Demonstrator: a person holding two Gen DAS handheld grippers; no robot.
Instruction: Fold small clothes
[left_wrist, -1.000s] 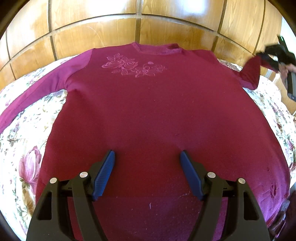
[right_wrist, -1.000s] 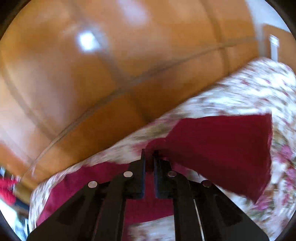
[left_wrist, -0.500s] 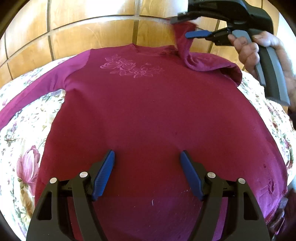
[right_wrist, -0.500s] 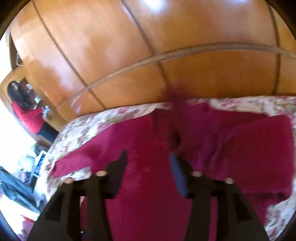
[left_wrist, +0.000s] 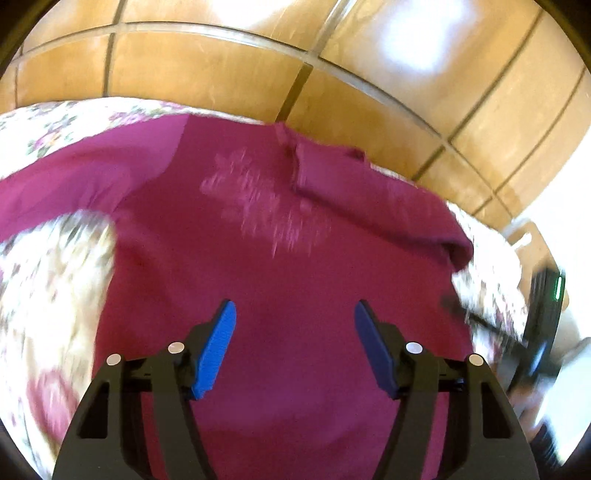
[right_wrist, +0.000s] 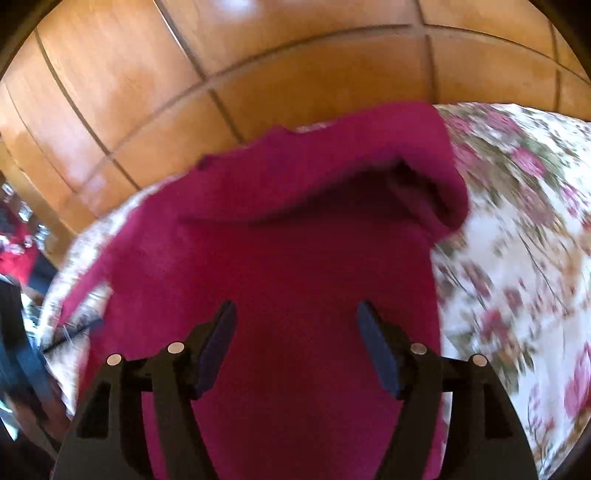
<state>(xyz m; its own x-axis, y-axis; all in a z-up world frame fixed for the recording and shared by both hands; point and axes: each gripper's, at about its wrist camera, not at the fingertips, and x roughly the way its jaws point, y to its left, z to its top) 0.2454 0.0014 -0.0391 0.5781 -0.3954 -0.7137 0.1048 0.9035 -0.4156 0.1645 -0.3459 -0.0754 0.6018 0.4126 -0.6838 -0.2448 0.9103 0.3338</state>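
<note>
Sleeve fold in hand; both grippers free of cloth.

Magenta knitted long-sleeved top lies face up on the floral bedspread, spread flat so it can be folded. Its one sleeve is turned in across the chest; the other sleeve lies stretched out, judged next. Left gripper hovers over the body, blue pads apart and closing, nothing between. Right gripper is opening, nothing gripped.

One garment, one bedcover, two grippers

One magenta knit long-sleeved top at centre frame, one white floral-print bedspread under it, one embroidered flower motif upper centre, two black blue-padded grippers.
</note>
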